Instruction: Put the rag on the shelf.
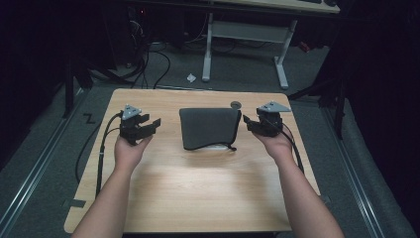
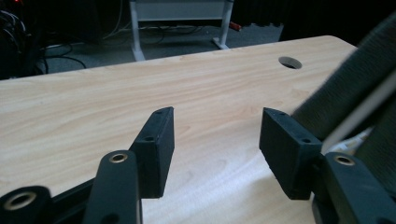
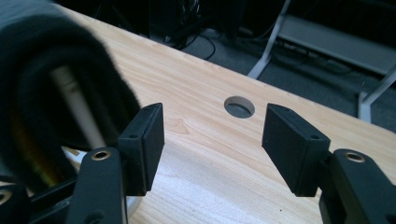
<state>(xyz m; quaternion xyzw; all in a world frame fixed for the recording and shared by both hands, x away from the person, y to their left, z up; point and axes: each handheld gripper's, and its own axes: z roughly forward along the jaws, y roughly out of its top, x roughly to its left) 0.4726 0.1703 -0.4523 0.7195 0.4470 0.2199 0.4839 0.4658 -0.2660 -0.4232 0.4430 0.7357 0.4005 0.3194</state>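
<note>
left gripper (image 1: 148, 125): my jaws wide apart, nothing between them
right gripper (image 1: 251, 123): same, wide and empty
pouch (image 1: 209, 127): flat at mid table (image 1: 198, 183), between my grippers, untouched

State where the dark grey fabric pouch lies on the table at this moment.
In the high view the dark grey pouch lies flat at the table's middle, between the left gripper and right gripper, near the round hole.
</note>
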